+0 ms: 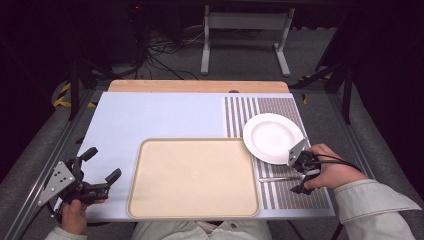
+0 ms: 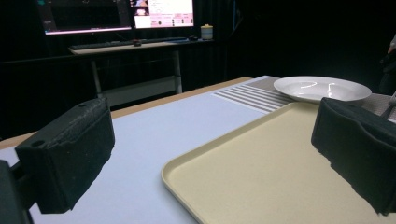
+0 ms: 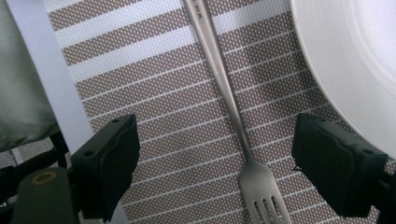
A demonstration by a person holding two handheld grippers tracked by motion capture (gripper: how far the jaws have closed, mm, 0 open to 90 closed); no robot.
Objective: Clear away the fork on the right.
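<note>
At the desk's near right, the right gripper [image 3: 217, 163] is hovering with jaws apart astride a fork [image 3: 233, 121] lying on the striped mat [image 3: 154, 140], just beside the plate [image 1: 272, 137]. Thin, stiff and slippery, the fork is likely best pinched across its neck. The high view is showing the left gripper [image 1: 100, 167] idling open left of the tray [image 1: 192, 177].

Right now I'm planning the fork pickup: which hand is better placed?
Right. The right gripper hangs open astride the fork on the striped mat; the left gripper waits beyond the tray.
</note>
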